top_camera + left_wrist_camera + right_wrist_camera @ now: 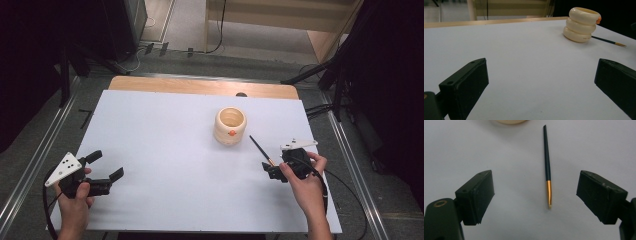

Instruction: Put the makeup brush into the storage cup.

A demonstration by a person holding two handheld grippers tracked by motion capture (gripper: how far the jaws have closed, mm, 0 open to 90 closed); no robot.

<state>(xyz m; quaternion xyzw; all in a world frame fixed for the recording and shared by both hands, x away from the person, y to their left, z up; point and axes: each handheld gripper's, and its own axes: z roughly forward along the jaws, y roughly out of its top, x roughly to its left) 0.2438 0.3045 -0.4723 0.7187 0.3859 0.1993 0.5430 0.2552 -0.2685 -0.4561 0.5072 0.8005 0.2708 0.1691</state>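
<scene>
White sheeting covers the surface (165,150), with a strip of bare wood showing along its far edge. In the right gripper view the cream pot (509,121) is cut off at the top of the frame, so just its lower rim shows there. In the high view the near end of the paintbrush (261,150) runs up against the right tool (270,169), and whether its tip lies under the jaws cannot be told from there. What is inside the pot cannot be made out.

The right tool stands open, jaws wide apart, with the paintbrush (547,167) lying on the surface between them, its gold ferrule and pale tip nearest; neither jaw touches it. The left tool (104,168) is also open and holds nothing, its jaws spread over bare white surface (529,75).

The paintbrush lies toward the right edge of the surface, slanting from just beside the pot (230,126) down toward the near right corner. The pot, three stacked rings with an orange spot (232,133) on its side, stands right of centre, nearer the far edge. The left half of the surface is open, and the left tool rests near the near left corner, well apart from both things.
</scene>
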